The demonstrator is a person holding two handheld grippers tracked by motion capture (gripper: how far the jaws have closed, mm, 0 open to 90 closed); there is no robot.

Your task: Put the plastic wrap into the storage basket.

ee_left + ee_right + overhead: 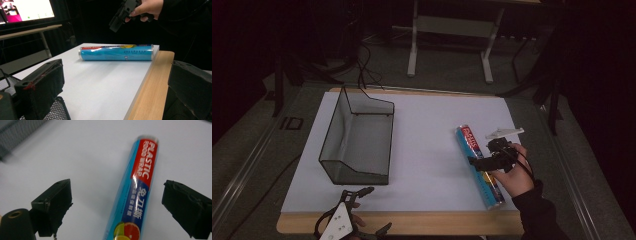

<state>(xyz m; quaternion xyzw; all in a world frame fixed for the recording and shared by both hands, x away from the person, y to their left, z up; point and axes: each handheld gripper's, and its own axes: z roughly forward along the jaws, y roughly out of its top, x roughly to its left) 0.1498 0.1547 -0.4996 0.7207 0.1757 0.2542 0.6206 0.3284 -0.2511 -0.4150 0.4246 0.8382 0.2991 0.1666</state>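
Observation:
A blue roll of plastic wrap (pixel 479 165) with a red label lies on the white tabletop (pixel 427 145) at the right, running toward the front edge. My right gripper (pixel 481 161) hovers just over its middle, held by a hand. In the right gripper view the gripper (pixel 117 192) is open, its jaws wide on either side of the roll (pixel 136 192) and apart from it. My left gripper (pixel 373 210) is open at the table's front edge, with nothing between its jaws. From the left gripper view (pixel 115 75) the roll (pixel 116 52) lies far across the table, under the right gripper (pixel 120 18).
A black wire mesh basket (pixel 357 137) stands open-topped on the left half of the table, its corner just in front of the left gripper (pixel 57 110). A wooden strip (pixel 412 222) borders the front edge. Table legs and cables sit beyond the far edge.

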